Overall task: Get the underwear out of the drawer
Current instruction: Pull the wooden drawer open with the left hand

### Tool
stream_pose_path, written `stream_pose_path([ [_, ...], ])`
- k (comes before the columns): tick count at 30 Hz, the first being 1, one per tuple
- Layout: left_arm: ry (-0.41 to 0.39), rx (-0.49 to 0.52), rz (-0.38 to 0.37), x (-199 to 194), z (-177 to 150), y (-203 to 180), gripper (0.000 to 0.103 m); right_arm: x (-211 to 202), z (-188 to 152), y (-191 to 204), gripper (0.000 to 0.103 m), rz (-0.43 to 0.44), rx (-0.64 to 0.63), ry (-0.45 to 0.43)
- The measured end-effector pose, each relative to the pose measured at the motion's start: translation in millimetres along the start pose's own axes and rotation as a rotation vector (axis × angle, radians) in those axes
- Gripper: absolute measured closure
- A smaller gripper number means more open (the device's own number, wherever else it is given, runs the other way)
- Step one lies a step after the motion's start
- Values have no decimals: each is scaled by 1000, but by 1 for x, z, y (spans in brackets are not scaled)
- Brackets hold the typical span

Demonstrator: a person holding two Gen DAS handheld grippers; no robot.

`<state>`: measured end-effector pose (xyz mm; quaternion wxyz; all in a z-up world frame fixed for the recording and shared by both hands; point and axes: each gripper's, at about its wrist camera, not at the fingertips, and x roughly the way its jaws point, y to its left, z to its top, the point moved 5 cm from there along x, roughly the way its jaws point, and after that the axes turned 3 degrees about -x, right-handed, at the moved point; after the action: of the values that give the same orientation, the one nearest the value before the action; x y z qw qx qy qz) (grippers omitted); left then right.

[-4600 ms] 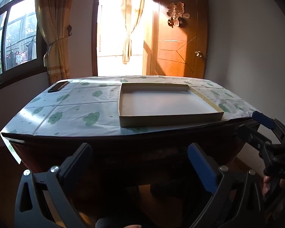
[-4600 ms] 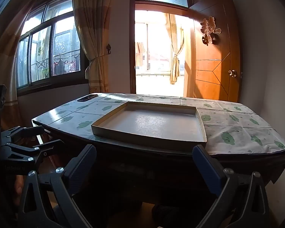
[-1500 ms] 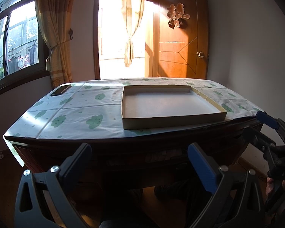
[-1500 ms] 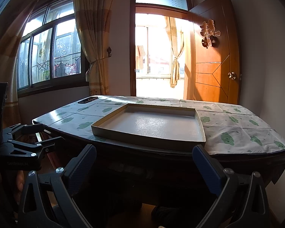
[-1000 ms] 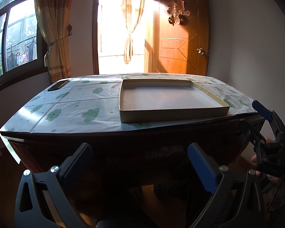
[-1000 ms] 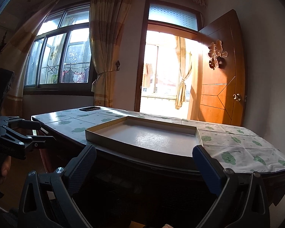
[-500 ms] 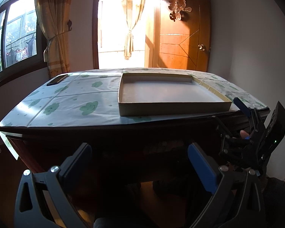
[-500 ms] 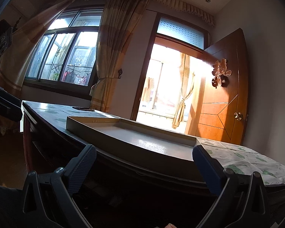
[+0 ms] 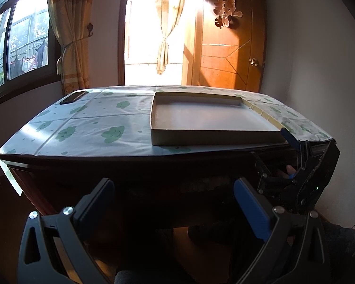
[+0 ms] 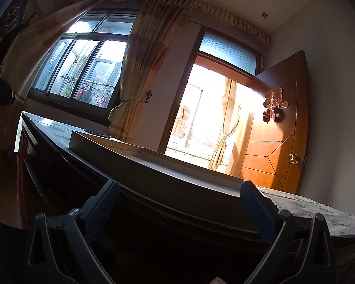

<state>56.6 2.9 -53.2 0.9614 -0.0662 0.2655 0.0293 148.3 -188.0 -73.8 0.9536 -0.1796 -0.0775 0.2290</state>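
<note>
a sunlit room with an open wooden door (image 9: 232, 47), a curtained window (image 9: 16, 47) and a dark wooden table (image 9: 82, 165) under a pale cloth printed with green clouds (image 9: 94, 127). no underwear shows in either view, and the drawer cannot be made out as its own shape; judging by the task, it sits in the shadowed front of the table, below the top, with the underwear hidden inside. the right gripper (image 9: 293, 163) is down at the table's front right edge, just under the overhang of the cloth, tipped so that its camera looks up along the edge toward the ceiling; that low placing reads as a reach for the drawer front. its two blue-padded fingers (image 10: 258, 210) stand wide apart with nothing between them. whether they touch the wood is too dark to tell. the left gripper (image 9: 175, 203) hangs back in front of the middle of the table, level and facing it, its fingers (image 9: 250, 210) also spread with nothing in them, likely waiting to lift the clothing out once the drawer is open. on the tabletop a shallow cardboard box lid (image 9: 210, 139) lies open side up with nothing in it, near the front edge, perhaps meant as the landing place. a dark phone (image 9: 73, 97) lies at the far left corner, well apart from everything else.
</note>
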Motion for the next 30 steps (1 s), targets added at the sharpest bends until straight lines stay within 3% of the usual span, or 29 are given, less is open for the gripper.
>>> stream_pose_path([
  [11,1,-12,1,-1,-1,0,0,0,-4,10,1,9,-127,9],
  [30,11,-27,6,-1,-4,8,0,-17,0,7,1,23,-79,53],
])
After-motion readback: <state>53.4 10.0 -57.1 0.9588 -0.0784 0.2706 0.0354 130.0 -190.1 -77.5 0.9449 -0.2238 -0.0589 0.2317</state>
